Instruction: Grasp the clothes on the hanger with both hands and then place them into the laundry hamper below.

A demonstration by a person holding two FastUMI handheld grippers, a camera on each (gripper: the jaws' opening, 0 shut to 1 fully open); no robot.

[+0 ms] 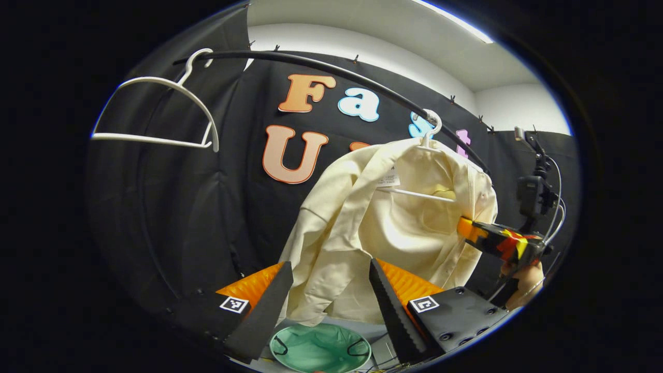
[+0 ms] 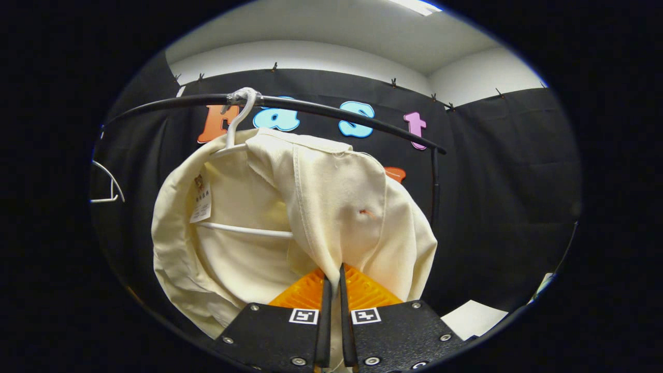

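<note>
A cream shirt [image 1: 383, 228] hangs on a white hanger [image 1: 429, 130] hooked over a black rail [image 1: 331, 70]. My left gripper [image 1: 331, 269] stands open, its two fingers on either side of the shirt's lower left part, apart from the cloth. Below it lies the green laundry hamper [image 1: 320, 348]. The right gripper [image 1: 463, 228] reaches in from the right and pinches the shirt's right edge, with a hand [image 1: 525, 282] behind it. In the right gripper view the same shirt [image 2: 321, 207] hangs on its hanger [image 2: 238, 116], and my right gripper [image 2: 332, 274] is shut on a fold of the shirt front.
A second, bare white hanger [image 1: 155, 111] hangs further left on the rail. A camera on a stand [image 1: 533, 191] with cables is at the right. The rail [image 2: 331, 111] bends down into a post [image 2: 435, 181]. A white sheet [image 2: 479, 313] lies low right.
</note>
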